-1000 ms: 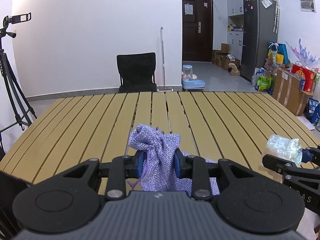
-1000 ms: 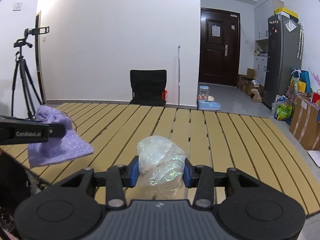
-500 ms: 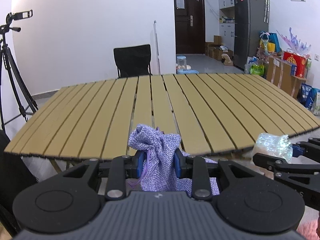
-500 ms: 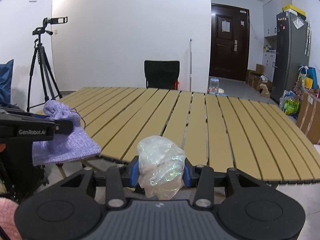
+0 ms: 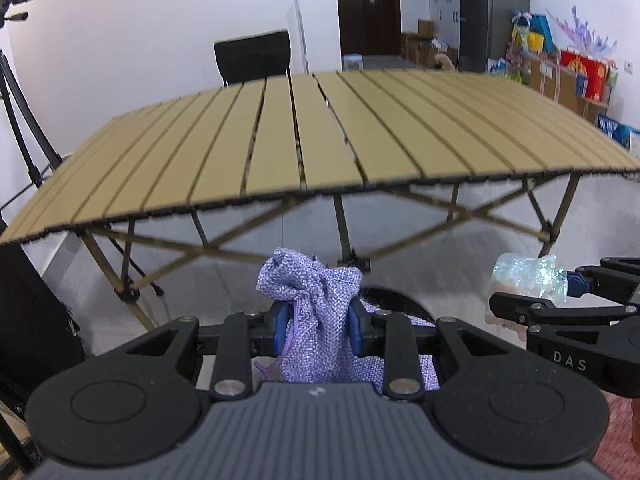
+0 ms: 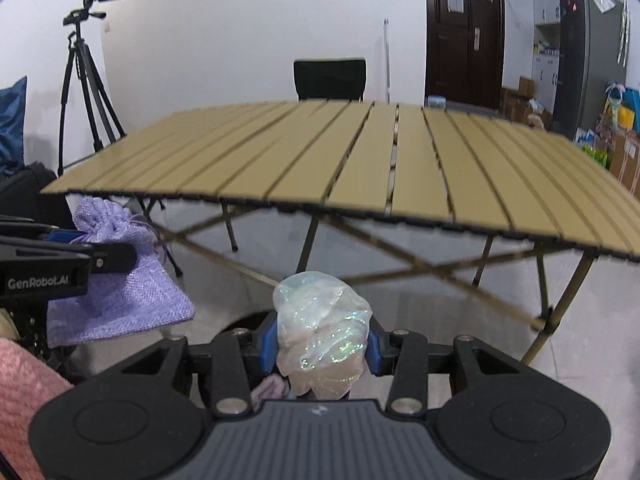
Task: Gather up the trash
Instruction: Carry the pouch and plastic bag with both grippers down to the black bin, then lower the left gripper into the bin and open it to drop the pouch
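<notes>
In the left wrist view the left gripper sits at the lower middle of the frame, its blue-padded fingers clamped on the gathered neck of a lilac drawstring pouch — the woven fabric bunches above the pads and the body of the pouch hangs below them. At the right edge of the same view the right gripper reaches in sideways, its fingers closed around a crumpled iridescent plastic wrapper. The right wrist view shows that grip head-on: the right gripper holds the wrapper squeezed between its blue pads at the lower middle of the frame, with the wrapper bulging above them. At the left edge of that frame the left gripper juts in with the pouch drooping from it, and a patch of pink knitted fabric fills the lower left corner. Both held items hang in the air in front of the near edge of the slatted folding counter, above the pale tiled floor. Behind the counter stand a black chair, a camera tripod at the upper left, and a dark door at the upper right — a grey fridge beside it.
</notes>
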The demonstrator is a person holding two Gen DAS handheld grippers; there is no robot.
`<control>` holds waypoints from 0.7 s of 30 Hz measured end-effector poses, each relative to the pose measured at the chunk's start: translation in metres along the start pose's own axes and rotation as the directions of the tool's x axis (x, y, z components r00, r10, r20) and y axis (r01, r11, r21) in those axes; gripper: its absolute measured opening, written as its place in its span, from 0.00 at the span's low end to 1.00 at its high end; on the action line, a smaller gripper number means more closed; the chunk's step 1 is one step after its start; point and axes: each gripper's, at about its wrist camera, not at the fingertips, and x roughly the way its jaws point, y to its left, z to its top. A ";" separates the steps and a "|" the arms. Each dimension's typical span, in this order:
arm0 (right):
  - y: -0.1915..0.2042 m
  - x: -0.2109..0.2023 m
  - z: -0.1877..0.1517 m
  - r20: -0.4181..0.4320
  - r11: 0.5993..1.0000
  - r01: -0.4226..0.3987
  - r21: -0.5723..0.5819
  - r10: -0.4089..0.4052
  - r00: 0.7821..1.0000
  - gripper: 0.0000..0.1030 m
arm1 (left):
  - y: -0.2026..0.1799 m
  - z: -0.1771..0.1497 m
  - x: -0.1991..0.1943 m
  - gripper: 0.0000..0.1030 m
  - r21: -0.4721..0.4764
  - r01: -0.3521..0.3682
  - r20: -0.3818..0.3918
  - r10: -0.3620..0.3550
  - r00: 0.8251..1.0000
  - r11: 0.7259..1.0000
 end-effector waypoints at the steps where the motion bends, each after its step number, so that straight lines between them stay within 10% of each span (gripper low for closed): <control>1: 0.001 0.004 -0.003 -0.009 1.000 -0.001 0.003 0.001 1.000 0.40 | -0.001 -0.004 0.002 0.28 0.001 0.000 -0.009 0.000 1.000 1.000; 21: -0.016 0.077 -0.066 -0.197 0.997 0.035 0.067 -0.021 0.980 0.40 | 0.026 -0.064 0.083 0.28 -0.012 -0.068 -0.265 0.062 0.962 0.998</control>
